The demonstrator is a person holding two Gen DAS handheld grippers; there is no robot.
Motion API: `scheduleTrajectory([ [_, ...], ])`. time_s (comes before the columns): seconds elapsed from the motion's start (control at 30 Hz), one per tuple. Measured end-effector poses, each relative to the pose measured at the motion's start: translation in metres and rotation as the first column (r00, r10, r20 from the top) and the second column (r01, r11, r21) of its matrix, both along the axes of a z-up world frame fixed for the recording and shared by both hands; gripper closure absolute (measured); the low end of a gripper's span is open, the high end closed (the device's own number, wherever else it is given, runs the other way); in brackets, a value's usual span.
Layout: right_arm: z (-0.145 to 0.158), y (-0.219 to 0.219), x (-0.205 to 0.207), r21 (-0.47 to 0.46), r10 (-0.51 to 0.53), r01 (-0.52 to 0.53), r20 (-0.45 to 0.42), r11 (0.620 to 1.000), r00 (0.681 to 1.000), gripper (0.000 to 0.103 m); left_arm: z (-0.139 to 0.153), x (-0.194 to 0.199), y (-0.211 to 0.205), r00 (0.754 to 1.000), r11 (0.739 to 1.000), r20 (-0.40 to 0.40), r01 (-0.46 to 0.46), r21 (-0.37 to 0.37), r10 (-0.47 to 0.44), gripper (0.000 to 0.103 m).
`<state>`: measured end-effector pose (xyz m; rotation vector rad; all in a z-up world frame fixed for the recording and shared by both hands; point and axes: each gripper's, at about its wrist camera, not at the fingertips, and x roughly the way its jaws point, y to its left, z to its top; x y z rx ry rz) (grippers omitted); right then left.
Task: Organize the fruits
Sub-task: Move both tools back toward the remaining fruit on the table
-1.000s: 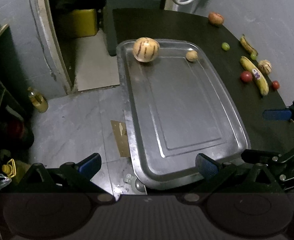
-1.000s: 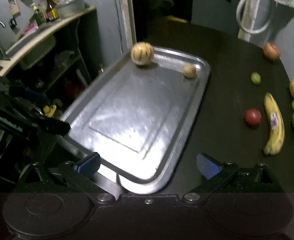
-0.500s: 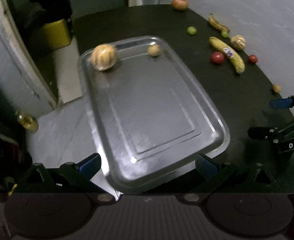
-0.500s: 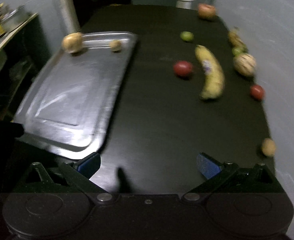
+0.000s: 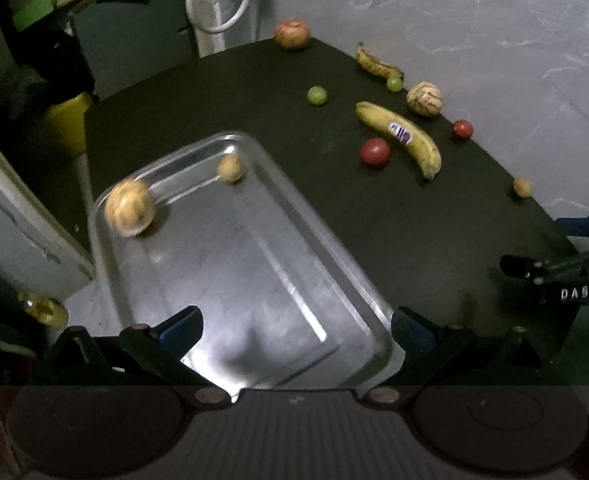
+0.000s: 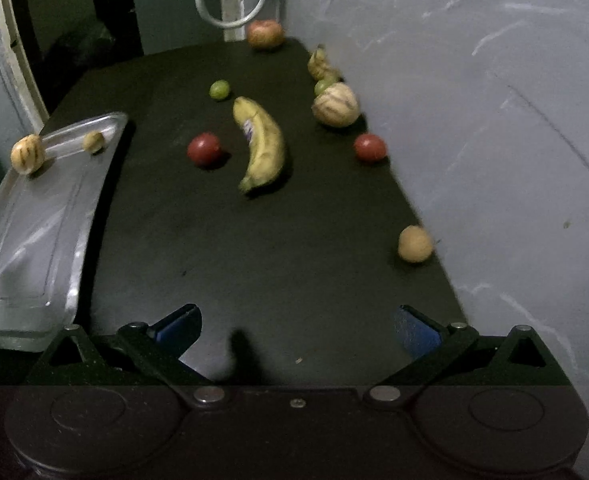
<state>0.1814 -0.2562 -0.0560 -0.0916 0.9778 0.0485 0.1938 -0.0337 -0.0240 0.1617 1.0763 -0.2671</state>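
A large banana point(image 6: 261, 142) lies loose on the dark worktop point(image 6: 254, 248), a red fruit point(image 6: 204, 149) just beside it and a striped melon point(image 6: 335, 104) near the wall. On the metal tray point(image 5: 230, 280) rest another striped melon point(image 5: 129, 208) and a small tan fruit point(image 5: 230, 168). The right tongs point(image 6: 297, 326) and left tongs point(image 5: 296, 326) both gape wide, holding nothing.
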Motion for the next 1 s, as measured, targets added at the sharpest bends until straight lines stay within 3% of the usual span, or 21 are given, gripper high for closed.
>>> scheduleTrajectory([
  [0.27, -0.001, 0.0, 0.019, -0.119, 0.077, -0.069, 0.065, 0.991, 0.995, 0.001, -0.004, 0.042, -0.037, 0.995, 0.994, 0.044, 0.085, 0.073, -0.088, 0.001],
  [0.4, -0.003, 0.0, 0.038, -0.122, 0.124, -0.115, 0.073, 0.986, 0.99, 0.001, -0.008, 0.062, -0.055, 0.986, 0.983, 0.078, 0.135, 0.122, -0.145, 0.001],
  [0.57, -0.006, 0.002, 0.067, -0.109, 0.167, -0.157, 0.084, 0.982, 0.982, 0.002, -0.019, 0.084, -0.075, 0.959, 0.953, 0.127, 0.226, 0.201, -0.255, 0.001],
  [0.67, -0.008, 0.002, 0.083, -0.089, 0.172, -0.164, 0.09, 0.982, 0.981, 0.007, -0.026, 0.095, -0.087, 0.924, 0.92, 0.16, 0.303, 0.249, -0.348, 0.001],
  [0.8, -0.009, -0.001, 0.102, -0.041, 0.158, -0.155, 0.092, 0.987, 0.983, 0.012, -0.038, 0.104, -0.102, 0.856, 0.856, 0.189, 0.413, 0.311, -0.481, 0.002],
  [1.0, -0.008, -0.003, 0.126, 0.044, 0.127, -0.132, 0.1, 0.99, 0.987, 0.018, -0.052, 0.112, -0.114, 0.778, 0.784, 0.194, 0.517, 0.342, -0.598, 0.006],
])
